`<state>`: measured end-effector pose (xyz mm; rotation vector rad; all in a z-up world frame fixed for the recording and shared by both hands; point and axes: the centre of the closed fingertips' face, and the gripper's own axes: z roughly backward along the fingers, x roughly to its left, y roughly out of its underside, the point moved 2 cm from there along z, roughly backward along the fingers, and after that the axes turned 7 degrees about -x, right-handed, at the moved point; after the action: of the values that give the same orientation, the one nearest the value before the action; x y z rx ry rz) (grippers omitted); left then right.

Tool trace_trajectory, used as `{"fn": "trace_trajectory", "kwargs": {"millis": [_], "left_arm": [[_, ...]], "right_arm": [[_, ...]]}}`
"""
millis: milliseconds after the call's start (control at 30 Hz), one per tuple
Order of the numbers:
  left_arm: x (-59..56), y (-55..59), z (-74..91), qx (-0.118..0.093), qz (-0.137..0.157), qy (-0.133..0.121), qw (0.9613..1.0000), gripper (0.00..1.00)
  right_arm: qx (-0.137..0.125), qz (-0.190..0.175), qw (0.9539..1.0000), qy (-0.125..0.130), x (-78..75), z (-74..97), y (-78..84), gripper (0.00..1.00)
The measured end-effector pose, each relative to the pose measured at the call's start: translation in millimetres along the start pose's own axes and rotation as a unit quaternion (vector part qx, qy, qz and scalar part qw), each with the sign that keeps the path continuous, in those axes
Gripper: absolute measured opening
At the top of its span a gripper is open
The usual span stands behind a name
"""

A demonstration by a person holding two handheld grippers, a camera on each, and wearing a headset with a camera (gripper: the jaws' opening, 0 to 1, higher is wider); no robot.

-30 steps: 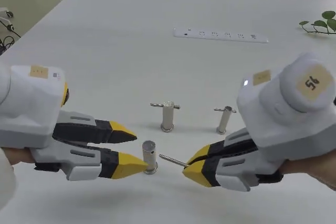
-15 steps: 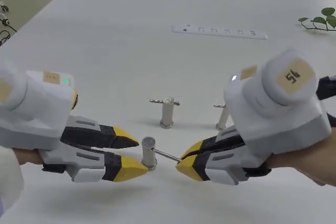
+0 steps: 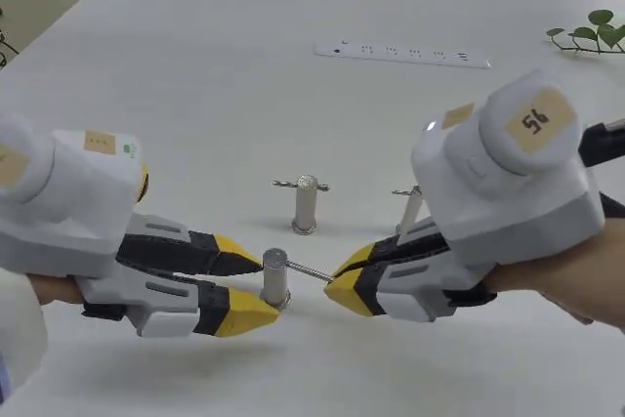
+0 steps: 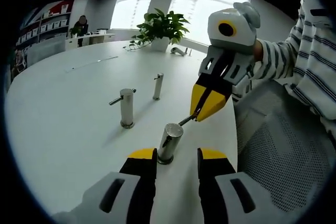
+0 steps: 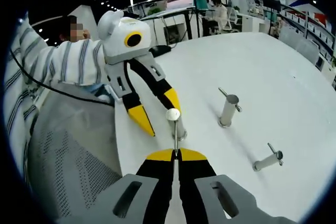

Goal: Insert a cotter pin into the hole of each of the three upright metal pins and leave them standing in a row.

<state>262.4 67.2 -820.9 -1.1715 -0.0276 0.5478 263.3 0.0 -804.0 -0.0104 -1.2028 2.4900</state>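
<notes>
Cotter pin (image 3: pixel 308 270), head view: clamped at its outer end in the tightly closed right gripper (image 3: pixel 337 285), held about level above the white table (image 3: pixel 195 75), free end meeting the near pin (image 3: pixel 275 280) just below its top. Cannot tell whether inside the hole. Near pin upright between the tips of the left gripper (image 3: pixel 269 285), jaws parted around its foot, contact not discernible. Behind it, middle pin (image 3: pixel 306 210) upright with a second cotter pin (image 3: pixel 301 185) through its head. To the right, far pin (image 3: pixel 411 214) partly hidden by the right gripper, with a third cotter pin (image 3: pixel 402 191) across its top. Power strip (image 3: pixel 402 54) and plant (image 3: pixel 586 32) near the far edge.

Left gripper view: own yellow-tipped jaws spread, flanking the near pin's base with a small gap on each side. Right gripper entering from the right, cotter pin slanting from its tips down to the near pin's upper part. Middle and far pins standing beyond, well apart, both upright. Striped sleeve (image 4: pixel 315 66) behind the right gripper.

Right gripper view: own jaws pressed together on the cotter pin, shaft pointing straight ahead to the near pin's top. Left gripper beyond, one parted finger on either side of the near pin. Middle pin upright to the right. Far pin at lower right, slanted in the picture.
</notes>
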Motion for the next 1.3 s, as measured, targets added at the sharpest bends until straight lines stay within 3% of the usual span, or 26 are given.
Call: {"fn": "trace_trajectory", "kwargs": {"millis": [100, 267, 567, 1000, 1300], "left_arm": [[2.6, -1.2, -3.9, -0.008, 0.014, -0.006, 0.9999, 0.25], [5.9, -1.0, -6.8, -0.007, 0.011, -0.013, 0.9998, 0.2], [8.9, -1.5, -6.5, -0.008, 0.004, -0.017, 0.9998, 0.13], [10.5, -1.4, -5.8, -0.02, 0.038, -0.022, 0.9988, 0.13], [8.6, -1.1, -7.0, -0.021, 0.037, -0.021, 0.9989, 0.13]], "right_arm": [[0.004, 0.006, 1.0, 0.0, -0.4, -0.3, -0.9, 0.03], [0.009, 0.031, 0.9995, -0.003, -0.8, -1.2, -1.5, 0.03], [0.008, 0.112, 0.9933, -0.029, 1.3, -1.6, -6.4, 0.03], [-0.001, 0.091, 0.9955, -0.025, -0.7, -6.4, -5.9, 0.03], [-0.014, 0.08, 0.9965, -0.023, -0.2, -13.3, -6.5, 0.03]]}}
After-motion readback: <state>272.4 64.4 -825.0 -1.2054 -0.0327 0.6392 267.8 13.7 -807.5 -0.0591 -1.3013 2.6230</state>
